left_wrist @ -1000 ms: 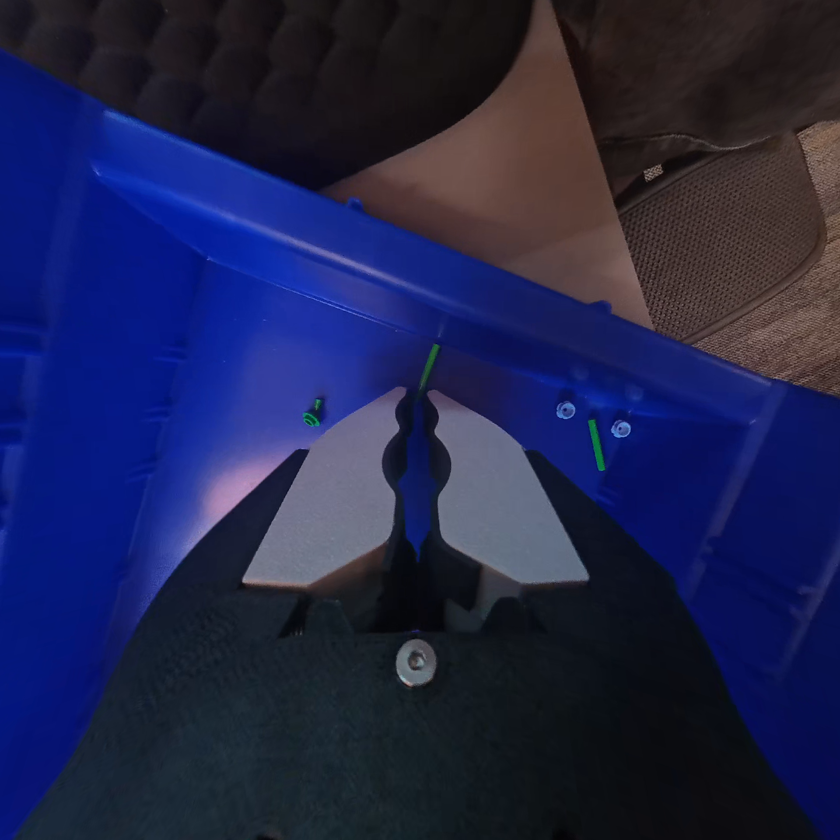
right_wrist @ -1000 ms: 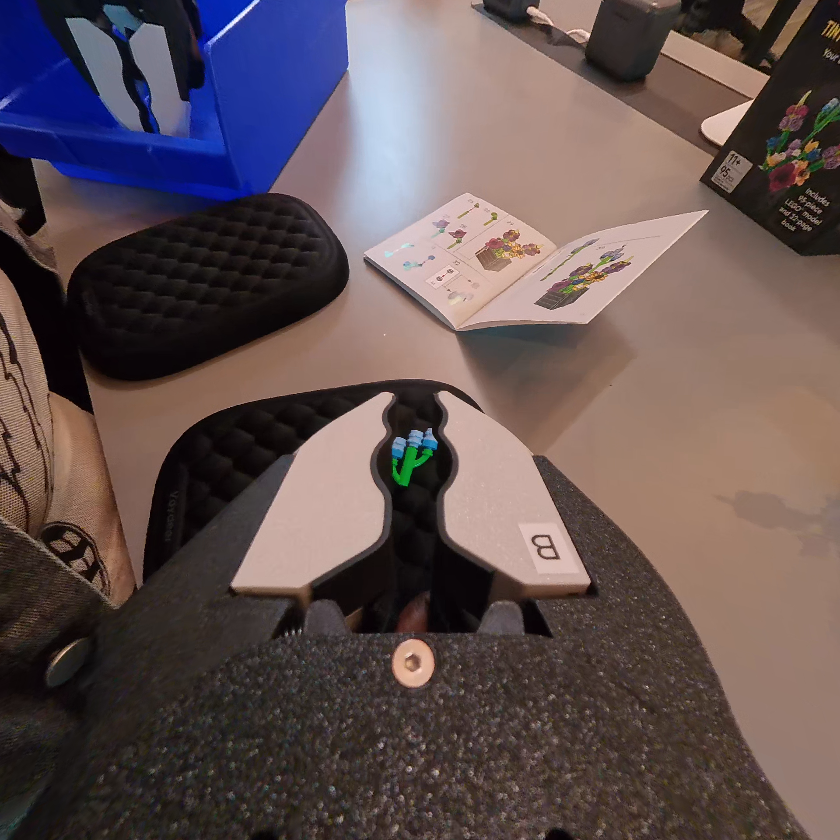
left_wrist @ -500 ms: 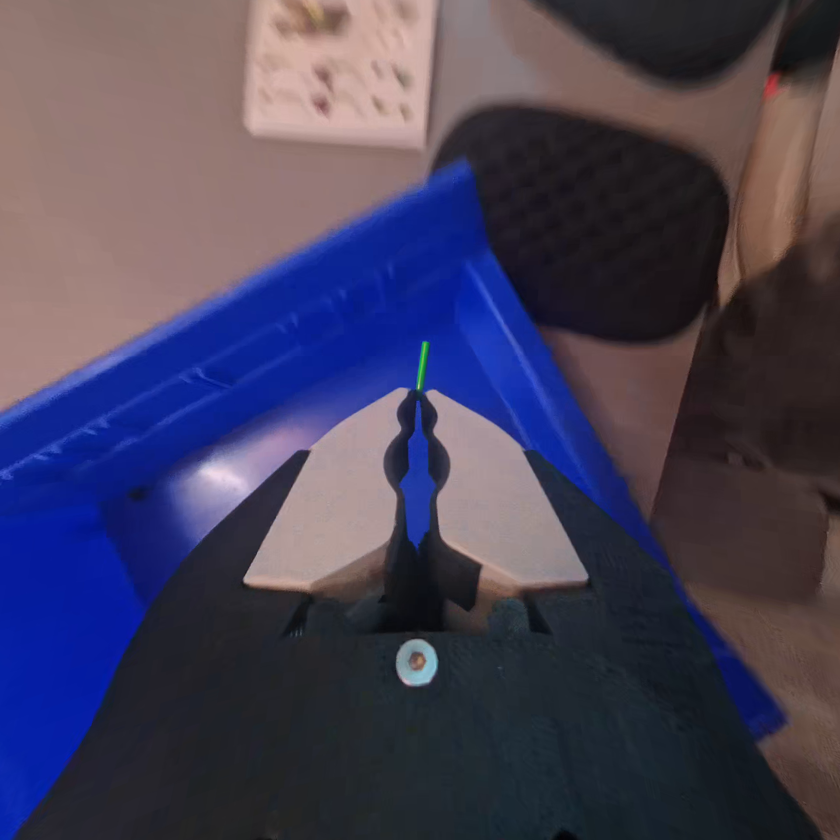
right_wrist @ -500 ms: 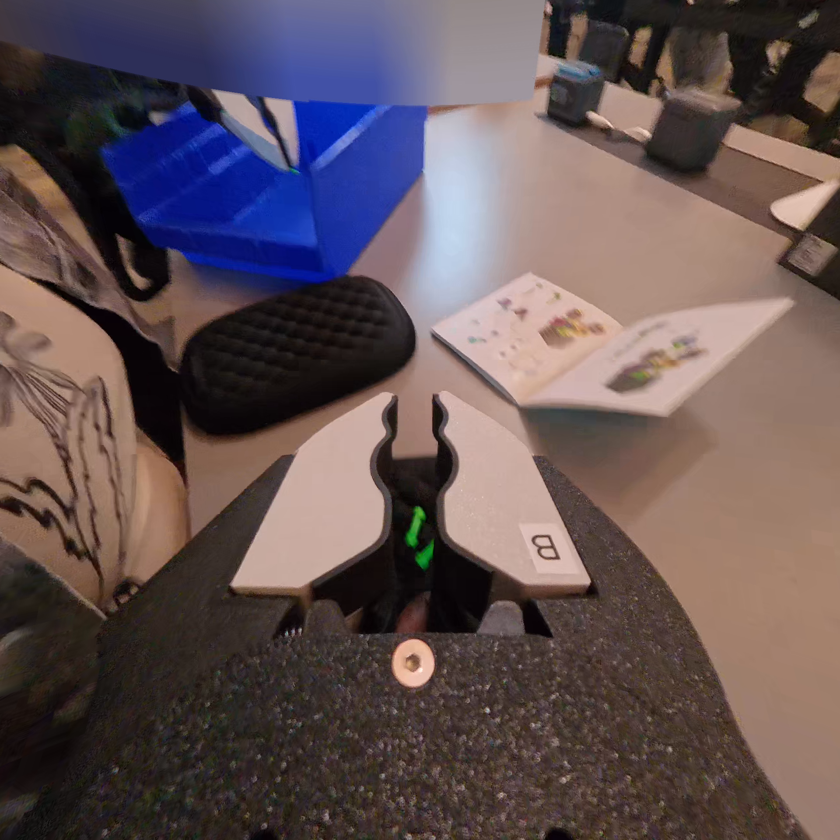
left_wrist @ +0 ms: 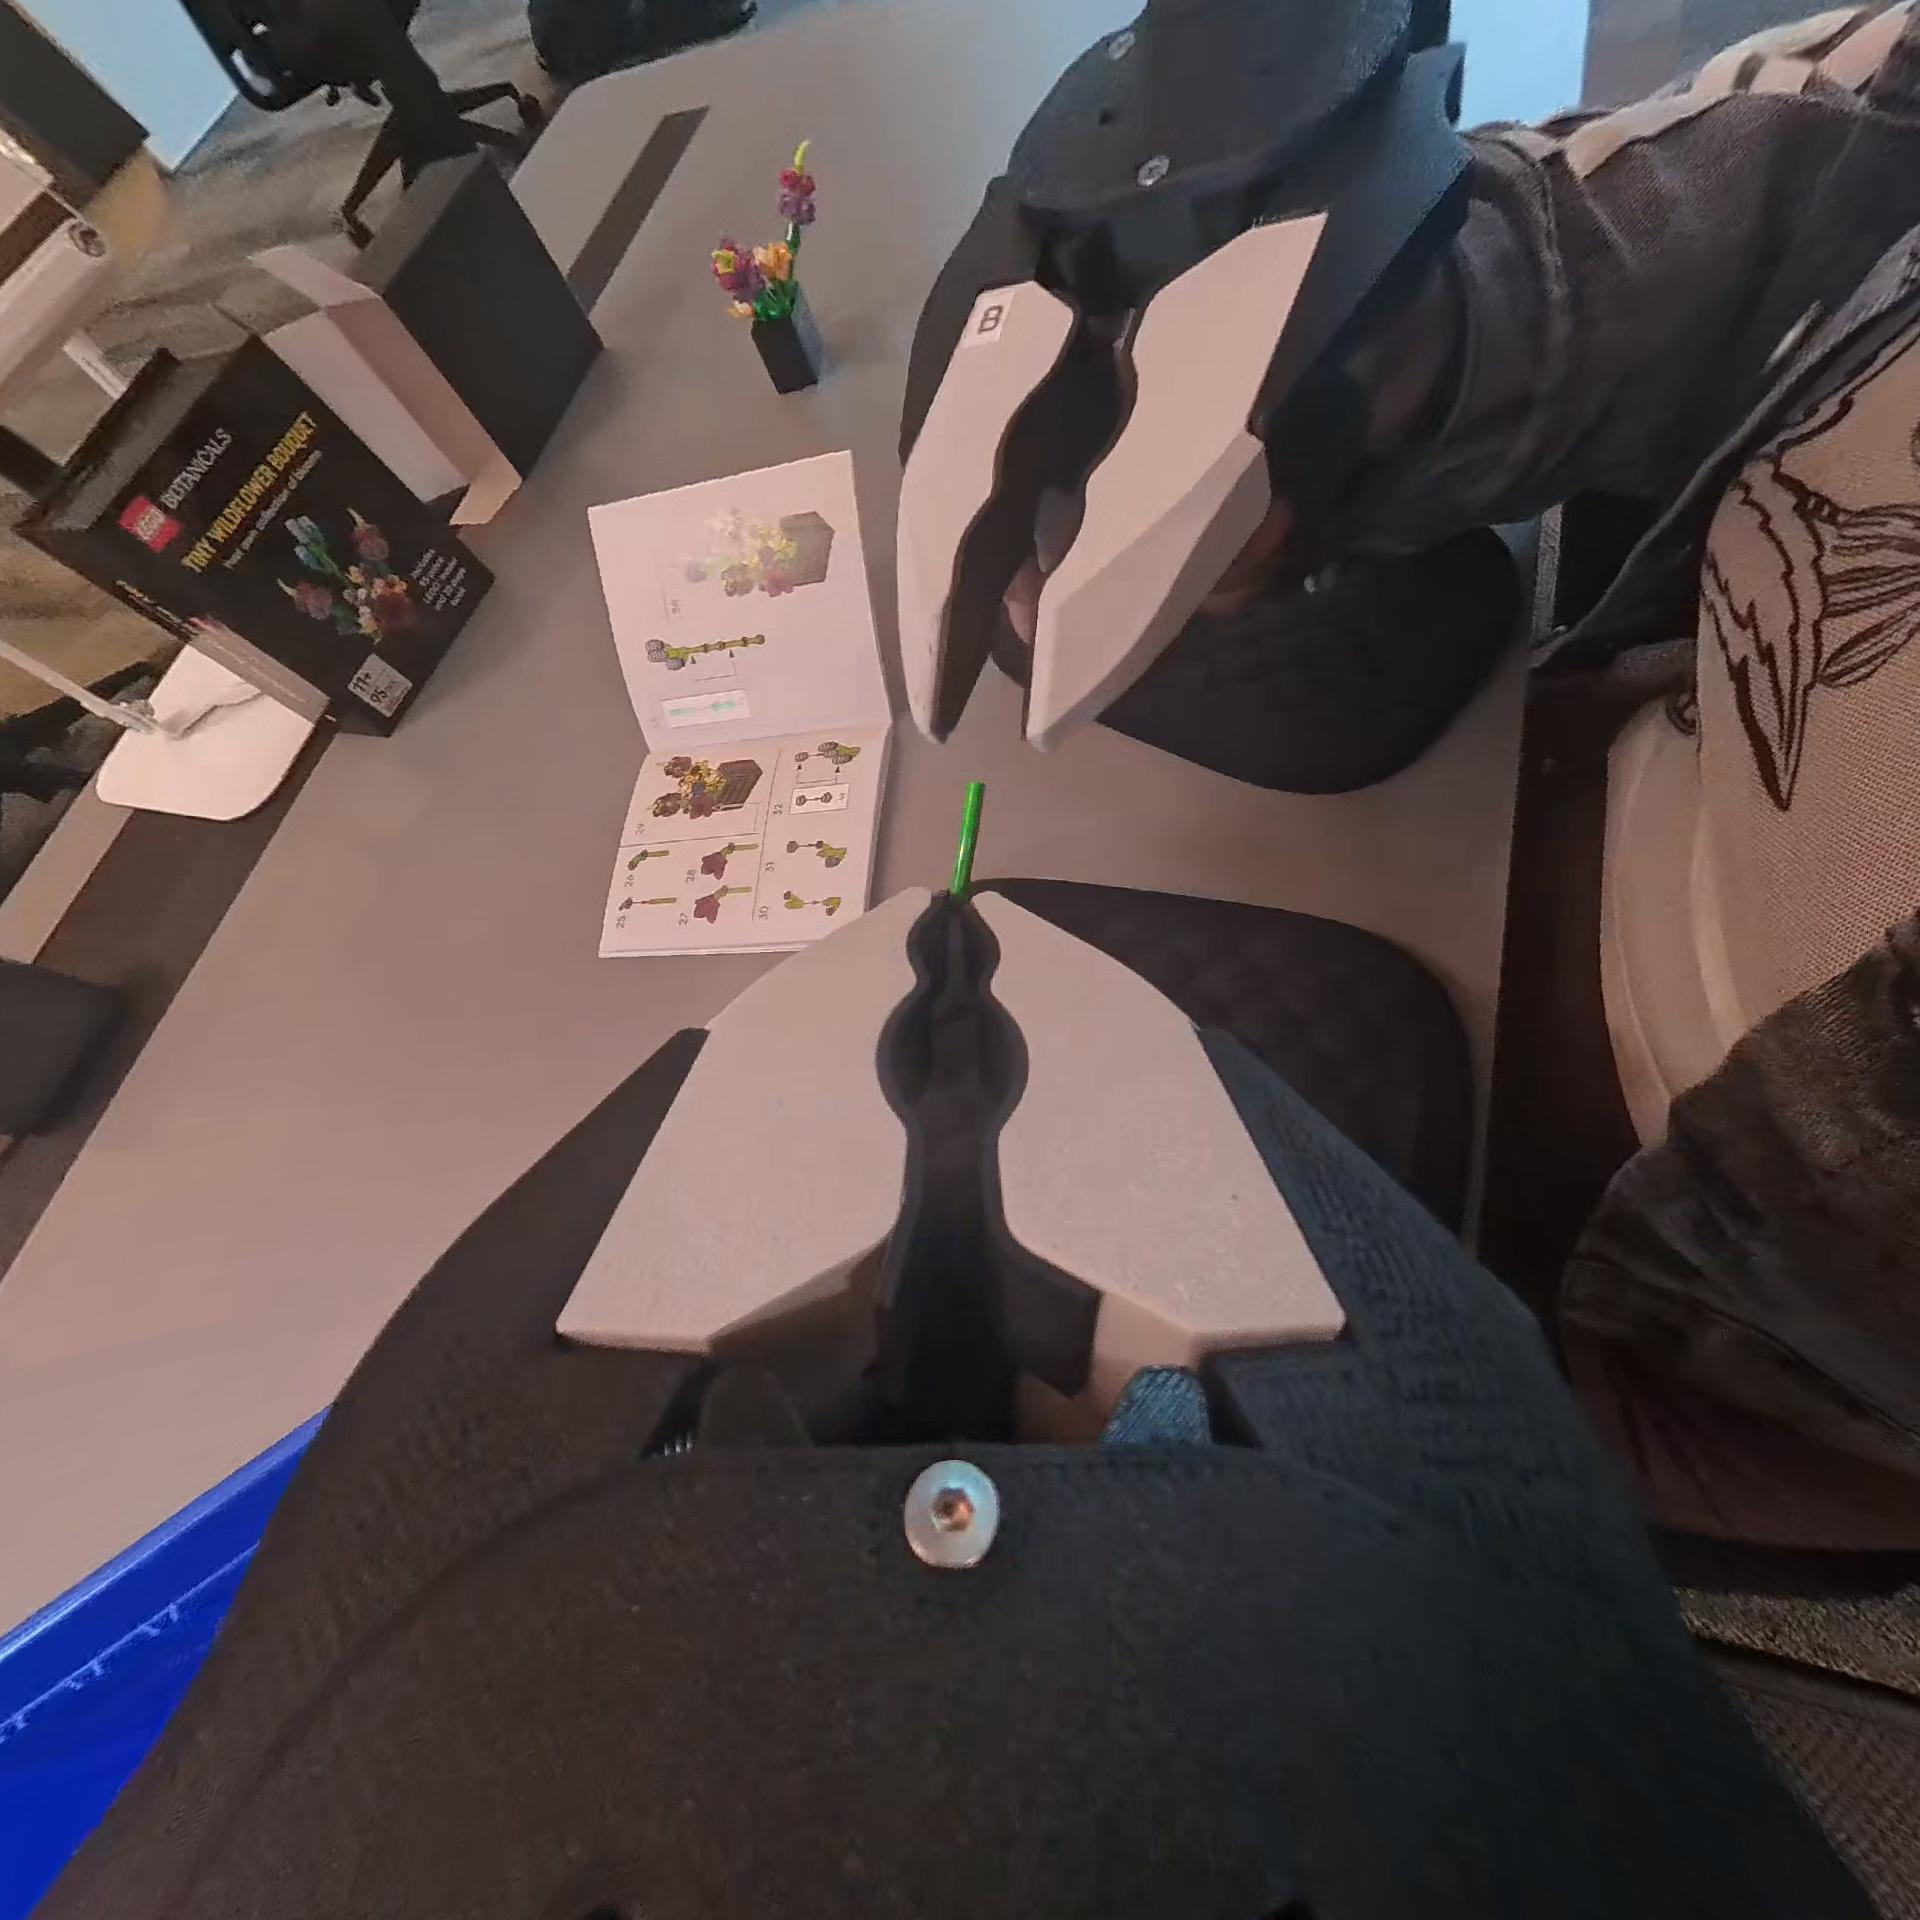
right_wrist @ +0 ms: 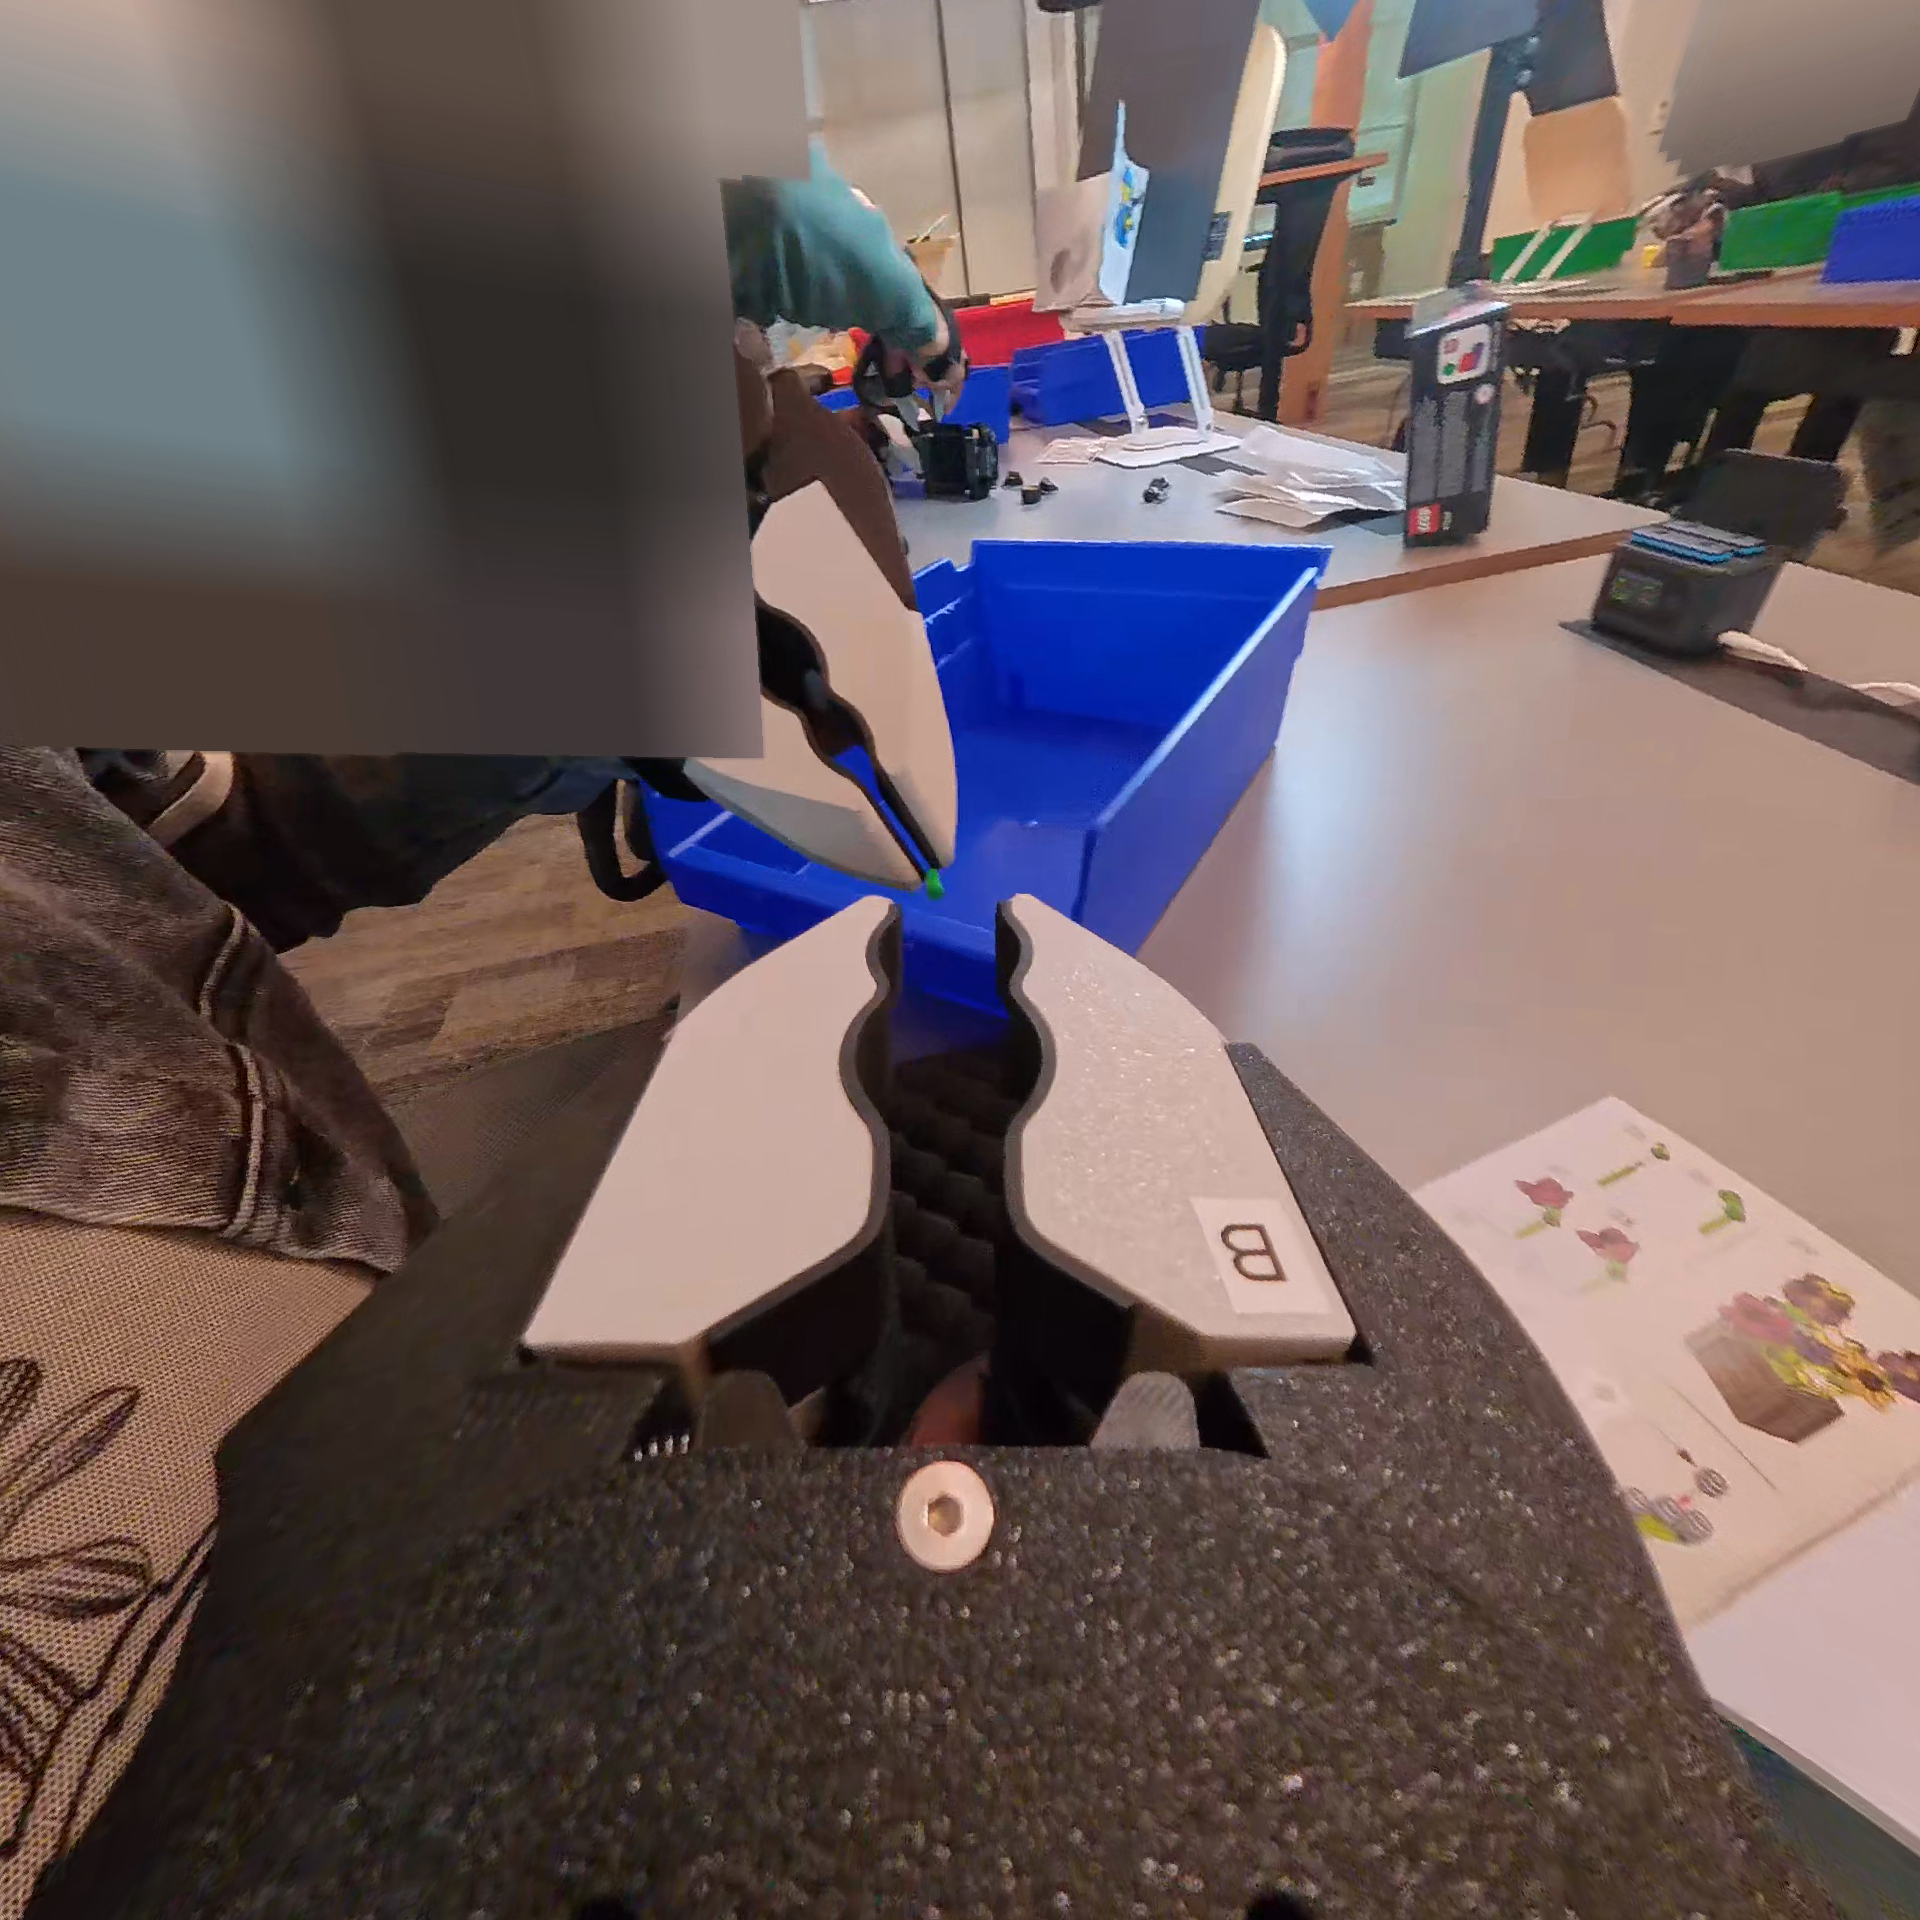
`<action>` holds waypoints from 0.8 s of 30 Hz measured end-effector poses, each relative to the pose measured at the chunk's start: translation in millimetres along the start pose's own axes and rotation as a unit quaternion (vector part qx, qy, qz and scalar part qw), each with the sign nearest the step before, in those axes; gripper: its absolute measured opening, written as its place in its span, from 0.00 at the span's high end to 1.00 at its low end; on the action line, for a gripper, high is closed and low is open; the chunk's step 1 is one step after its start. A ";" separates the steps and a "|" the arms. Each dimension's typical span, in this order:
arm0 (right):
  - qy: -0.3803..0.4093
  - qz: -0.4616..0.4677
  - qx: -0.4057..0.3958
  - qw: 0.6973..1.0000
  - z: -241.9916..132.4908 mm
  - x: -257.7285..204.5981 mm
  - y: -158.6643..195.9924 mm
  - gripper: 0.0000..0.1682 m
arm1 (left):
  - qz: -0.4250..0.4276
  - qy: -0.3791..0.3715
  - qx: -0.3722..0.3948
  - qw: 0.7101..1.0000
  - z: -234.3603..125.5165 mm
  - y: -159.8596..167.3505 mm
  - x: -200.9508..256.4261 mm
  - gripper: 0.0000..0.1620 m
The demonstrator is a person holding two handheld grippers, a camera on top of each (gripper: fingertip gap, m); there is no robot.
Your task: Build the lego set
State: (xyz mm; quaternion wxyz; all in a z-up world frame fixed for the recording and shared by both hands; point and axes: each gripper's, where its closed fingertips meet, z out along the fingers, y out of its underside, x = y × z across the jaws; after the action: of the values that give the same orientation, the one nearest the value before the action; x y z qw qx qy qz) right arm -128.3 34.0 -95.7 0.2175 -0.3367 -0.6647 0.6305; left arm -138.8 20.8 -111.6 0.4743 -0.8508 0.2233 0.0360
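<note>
Green and thin, the lego rod (left_wrist: 967, 837) stuck out forward from the tips of the left gripper (left_wrist: 958, 902), whose jaws were clenched on its lower end. Just beyond the rod's free end, facing it, the right gripper (right_wrist: 945, 909) hung with its jaws parted by a narrow gap, gripping nothing. Behind the right gripper's tips lay a black quilted pad (left_wrist: 1340, 717). Left of both jaws, an open instruction booklet (left_wrist: 743, 665) rested on the grey table (left_wrist: 312, 1039).

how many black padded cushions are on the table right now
2. One black cushion lies just past the left hand-held gripper, partly covered by it. The other black cushion lies farther off, beneath the right hand-held gripper. More could be hidden behind the grippers.
</note>
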 end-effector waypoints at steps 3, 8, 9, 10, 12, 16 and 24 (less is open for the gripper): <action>0.004 -0.009 0.001 1.000 3.9 -5.2 0.7 0.92 | 0.012 0.004 -0.007 1.000 1.0 -1.4 4.5 0.98; 0.013 -0.028 -0.010 0.999 7.2 -7.3 4.6 0.96 | 0.015 0.009 -0.001 1.000 1.4 -3.4 7.2 0.98; 0.012 -0.029 -0.007 0.999 7.1 -7.9 3.7 0.98 | 0.016 0.010 0.000 1.000 1.5 -3.5 7.9 0.98; 0.012 -0.030 -0.004 0.999 7.0 -8.2 2.7 0.98 | 0.017 0.013 0.001 1.000 1.7 -3.8 8.7 0.98; 0.010 -0.032 -0.005 0.999 7.1 -9.0 2.9 0.98 | 0.018 0.014 0.001 1.000 1.9 -3.4 9.3 0.98; 0.007 -0.030 -0.006 1.000 6.6 -8.4 4.6 0.98 | 0.012 0.019 0.008 1.000 2.4 -3.1 9.6 0.98; 0.078 -0.027 -0.019 0.996 -38.8 21.7 12.5 0.99 | -0.031 -0.003 0.017 0.999 -7.8 2.3 -2.7 0.89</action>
State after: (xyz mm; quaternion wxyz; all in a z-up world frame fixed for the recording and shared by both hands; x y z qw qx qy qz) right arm -113.1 76.2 -106.7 0.2790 -0.3710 -0.6664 0.5835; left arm -143.3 14.3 -108.4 0.4900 -0.8492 0.1960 0.0195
